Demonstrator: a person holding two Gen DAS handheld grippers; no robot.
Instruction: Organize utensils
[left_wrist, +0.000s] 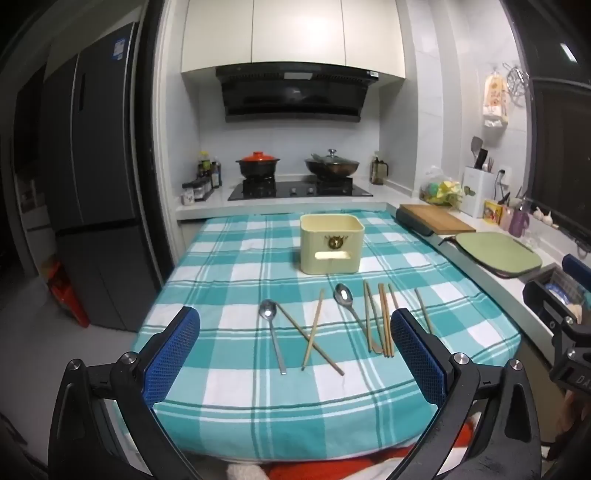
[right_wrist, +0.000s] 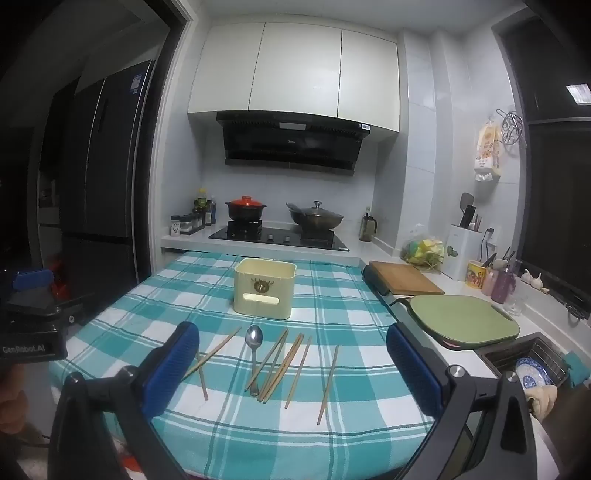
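A cream utensil holder (left_wrist: 330, 243) (right_wrist: 264, 288) stands upright and looks empty on the checked tablecloth (left_wrist: 229, 266) (right_wrist: 332, 295). In front of it lie two metal spoons (left_wrist: 272, 330) (left_wrist: 349, 306), one of them seen as a spoon (right_wrist: 254, 354) in the right wrist view, two crossed chopsticks (left_wrist: 312, 330) (right_wrist: 207, 363) and several more chopsticks (left_wrist: 380, 321) (right_wrist: 284, 365) side by side. My left gripper (left_wrist: 295, 332) hovers open near the table's front edge, nothing between its blue pads. My right gripper (right_wrist: 291, 347) is open too, above the same row.
The right counter holds a wooden board (right_wrist: 404, 282), a green cutting board (right_wrist: 461, 321) and a sink with a blue plate (right_wrist: 532, 373). A stove with two pots (left_wrist: 299, 184) lies behind the table. A dark fridge (left_wrist: 92, 184) stands at the left.
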